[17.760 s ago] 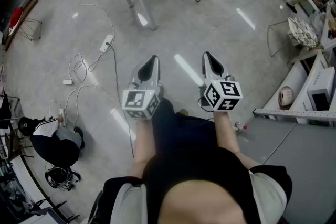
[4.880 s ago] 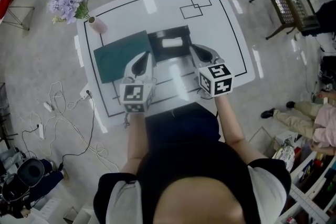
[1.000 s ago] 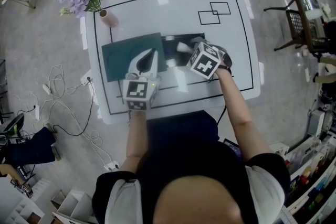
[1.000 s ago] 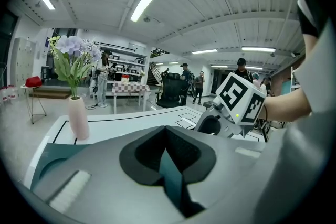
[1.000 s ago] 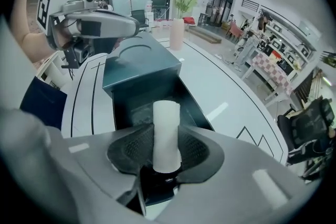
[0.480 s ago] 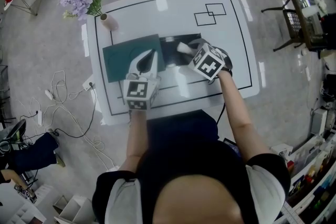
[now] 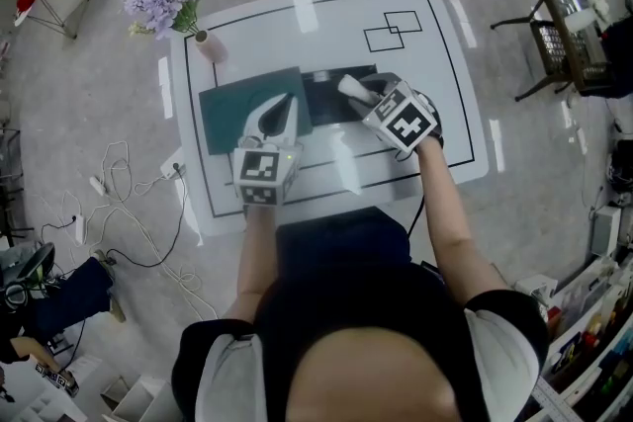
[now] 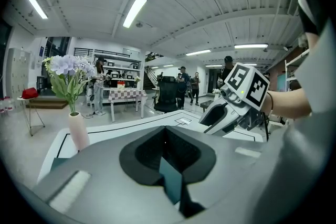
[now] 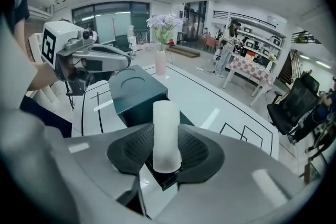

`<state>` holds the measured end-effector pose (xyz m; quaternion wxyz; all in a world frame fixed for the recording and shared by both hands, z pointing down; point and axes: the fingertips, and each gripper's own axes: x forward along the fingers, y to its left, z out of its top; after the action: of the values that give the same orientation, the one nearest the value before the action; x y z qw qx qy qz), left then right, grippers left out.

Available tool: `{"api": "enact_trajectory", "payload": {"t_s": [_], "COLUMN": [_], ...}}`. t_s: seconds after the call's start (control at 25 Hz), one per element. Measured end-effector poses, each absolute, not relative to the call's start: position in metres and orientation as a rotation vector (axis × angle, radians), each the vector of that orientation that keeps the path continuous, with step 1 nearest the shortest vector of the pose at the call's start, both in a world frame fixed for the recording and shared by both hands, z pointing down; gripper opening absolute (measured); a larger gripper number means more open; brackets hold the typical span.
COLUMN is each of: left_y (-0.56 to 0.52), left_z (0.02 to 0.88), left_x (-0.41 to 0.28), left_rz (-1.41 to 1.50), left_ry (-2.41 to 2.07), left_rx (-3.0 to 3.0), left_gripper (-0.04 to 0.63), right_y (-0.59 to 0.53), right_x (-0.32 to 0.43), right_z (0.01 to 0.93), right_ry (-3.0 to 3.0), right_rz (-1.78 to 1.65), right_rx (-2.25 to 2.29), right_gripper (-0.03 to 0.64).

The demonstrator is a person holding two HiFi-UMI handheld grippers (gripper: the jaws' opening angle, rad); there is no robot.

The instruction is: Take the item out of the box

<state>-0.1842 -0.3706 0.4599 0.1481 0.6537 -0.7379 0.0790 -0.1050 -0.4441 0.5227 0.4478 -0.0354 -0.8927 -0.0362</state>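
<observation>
Right claw [image 9: 166,168] had the white tube [image 9: 166,131] clamped upright between its jaws, poised over the open dark box [image 7: 326,98], with the tube's lower end toward the box's opening. Left claw [image 8: 170,182] sat just left of the box in the head view, jaws pinched narrow on the green lid [image 7: 235,110] beside the box.
</observation>
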Motion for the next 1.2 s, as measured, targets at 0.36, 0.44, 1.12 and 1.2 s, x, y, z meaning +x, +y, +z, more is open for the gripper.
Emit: {"api": "enact_trajectory", "payload": {"t_s": [0.36, 0.44, 1.12, 1.2], "left_y": [-0.366, -0.366, -0.372, -0.373], "left_z": [0.450, 0.447, 0.430, 0.426], "left_x": [-0.184, -0.182, -0.166, -0.162], "left_rz": [0.254, 0.254, 0.225, 0.223], "left_ry": [-2.130, -2.127, -2.133, -2.134], "left_rx": [1.914, 1.925, 1.987, 1.999], "left_gripper": [0.009, 0.009, 0.009, 0.009], "right_y": [-0.450, -0.450, -0.461, -0.462], "right_x": [-0.097, -0.094, -0.051, -0.043], "right_z": [0.490, 0.483, 0.415, 0.407], "right_ry": [-2.319, -2.337, -2.561, -2.585], "right_rz": [-0.046, -0.053, 0.043, 0.060], "right_rx": [0.036, 0.060, 0.324, 0.363], "right_gripper": [0.137, 0.137, 0.138, 0.138]}}
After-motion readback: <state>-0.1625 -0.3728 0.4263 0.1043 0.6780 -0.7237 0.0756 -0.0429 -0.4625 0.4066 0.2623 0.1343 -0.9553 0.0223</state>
